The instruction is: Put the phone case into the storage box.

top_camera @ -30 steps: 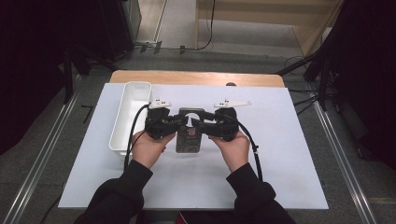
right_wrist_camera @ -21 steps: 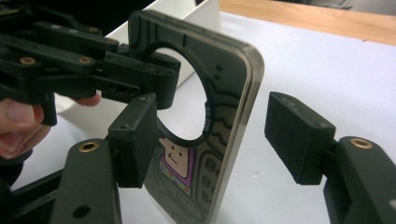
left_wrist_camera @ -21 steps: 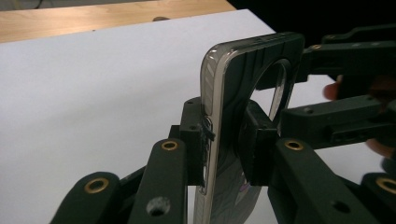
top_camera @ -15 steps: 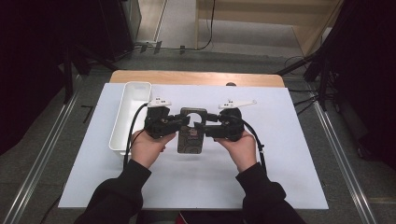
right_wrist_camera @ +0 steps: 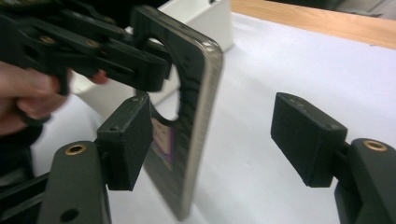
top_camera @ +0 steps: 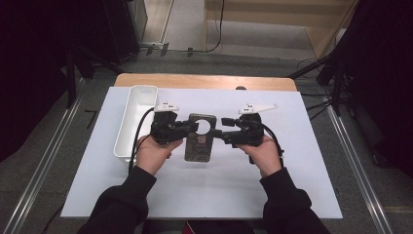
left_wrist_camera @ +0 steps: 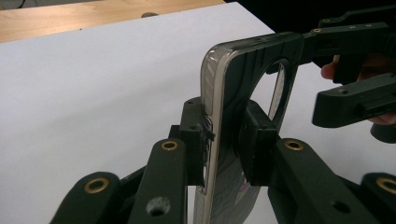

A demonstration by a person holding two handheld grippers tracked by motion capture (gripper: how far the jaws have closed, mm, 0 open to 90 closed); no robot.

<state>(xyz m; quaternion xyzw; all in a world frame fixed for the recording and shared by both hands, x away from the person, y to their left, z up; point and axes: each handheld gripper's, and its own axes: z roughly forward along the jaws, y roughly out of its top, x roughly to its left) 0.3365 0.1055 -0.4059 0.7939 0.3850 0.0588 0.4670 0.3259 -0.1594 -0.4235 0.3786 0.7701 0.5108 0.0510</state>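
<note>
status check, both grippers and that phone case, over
Left gripper shut on the phone case, lifted off the white mat. Right gripper open, jaws straddling the case's far edge. White bin off to the left, nothing in the way.

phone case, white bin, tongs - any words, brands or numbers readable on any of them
None can be read.
Phone case: the lower back has a pale patterned patch that might carry print, too small in the high view and too blurred in the right gripper view.
White bin: plain, no marks visible.
Left tongs and right tongs: brass rivets, no lettering.
</note>
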